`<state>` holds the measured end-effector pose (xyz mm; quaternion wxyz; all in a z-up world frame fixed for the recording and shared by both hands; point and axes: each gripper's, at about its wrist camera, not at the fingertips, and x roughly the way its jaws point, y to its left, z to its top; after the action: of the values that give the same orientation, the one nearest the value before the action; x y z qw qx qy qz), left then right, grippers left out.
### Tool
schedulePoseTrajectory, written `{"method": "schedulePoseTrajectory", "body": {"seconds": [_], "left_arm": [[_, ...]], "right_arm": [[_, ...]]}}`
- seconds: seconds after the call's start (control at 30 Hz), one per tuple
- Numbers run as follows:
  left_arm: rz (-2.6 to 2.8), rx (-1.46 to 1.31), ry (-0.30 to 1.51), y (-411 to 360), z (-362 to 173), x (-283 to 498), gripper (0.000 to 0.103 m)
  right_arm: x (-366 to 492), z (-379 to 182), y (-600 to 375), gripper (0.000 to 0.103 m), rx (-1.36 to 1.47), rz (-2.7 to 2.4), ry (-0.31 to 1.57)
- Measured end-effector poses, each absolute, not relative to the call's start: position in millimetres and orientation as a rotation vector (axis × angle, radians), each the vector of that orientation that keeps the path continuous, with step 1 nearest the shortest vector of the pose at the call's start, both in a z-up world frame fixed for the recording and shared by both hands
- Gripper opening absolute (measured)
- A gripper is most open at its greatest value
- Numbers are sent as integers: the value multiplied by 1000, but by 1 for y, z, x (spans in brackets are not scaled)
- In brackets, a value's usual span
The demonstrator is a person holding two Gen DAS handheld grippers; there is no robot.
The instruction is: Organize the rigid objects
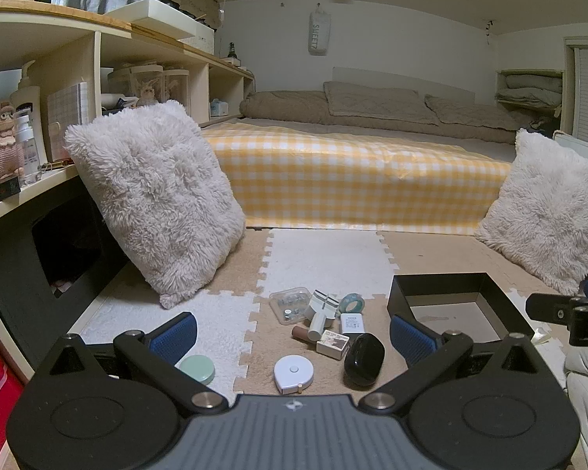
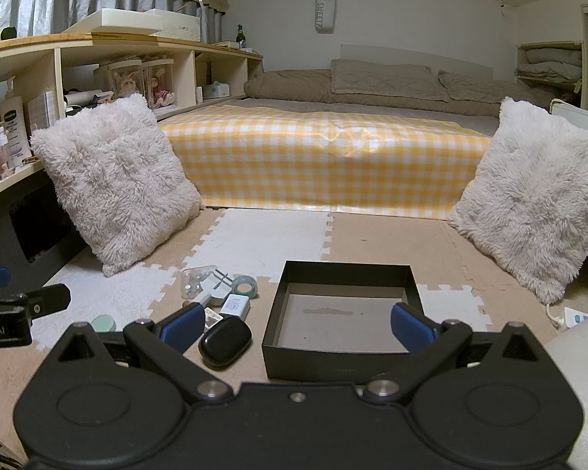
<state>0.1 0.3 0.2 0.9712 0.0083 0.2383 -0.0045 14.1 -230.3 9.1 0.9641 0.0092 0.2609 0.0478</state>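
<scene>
Two grippers, both spread wide, nothing held. Left wrist view: left gripper hangs over a small pile on the floor mat: white tape measure, black oval case, clear plastic case, washi tape roll, white charger. Mint round tin sits apart, left. Right wrist view: right gripper faces the black box, open-topped, just right of the pile.
</scene>
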Motion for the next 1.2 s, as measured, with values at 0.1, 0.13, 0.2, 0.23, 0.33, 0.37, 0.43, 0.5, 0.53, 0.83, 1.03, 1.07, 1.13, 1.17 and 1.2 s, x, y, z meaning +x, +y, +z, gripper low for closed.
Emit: {"method": "schedulePoseTrajectory", "body": {"seconds": [0.1,0.13,0.2,0.23,0.33,0.37,0.43,0.5,0.53,0.83,1.03,1.07,1.13,1.17,1.2], "left_arm": [[-9,17,481,0,0,0,103],[-9,17,481,0,0,0,103],[-9,17,481,0,0,0,103],[-9,16,481,0,0,0,103],[-11,16,480,0,0,0,103],[-10,16,480,0,0,0,103],[-10,15,480,0,0,0,103],[-8,9,477,0,1,1,103],[-7,5,475,0,2,2,103],[22,-7,468,6,6,21,103],[40,-18,453,14,9,37,103],[44,-21,448,17,10,40,103],[56,-30,440,24,12,47,103],[65,-36,436,27,12,50,103],[73,-41,432,31,13,55,103]], "right_arm": [[14,9,-230,102,17,98,528],[14,9,-230,102,17,98,528],[14,9,-230,102,17,97,528],[14,10,-229,102,18,97,528],[13,11,-228,102,18,97,528],[13,12,-228,102,18,97,528],[13,13,-228,102,20,98,526],[14,8,-231,103,25,101,521],[15,9,-232,103,25,100,517],[34,12,-238,103,-10,80,462],[66,8,-254,103,-50,6,449],[74,7,-259,103,-43,-5,457],[86,5,-268,103,-28,-27,468],[92,4,-273,103,-18,-40,474],[98,2,-278,103,-11,-54,481]]}}
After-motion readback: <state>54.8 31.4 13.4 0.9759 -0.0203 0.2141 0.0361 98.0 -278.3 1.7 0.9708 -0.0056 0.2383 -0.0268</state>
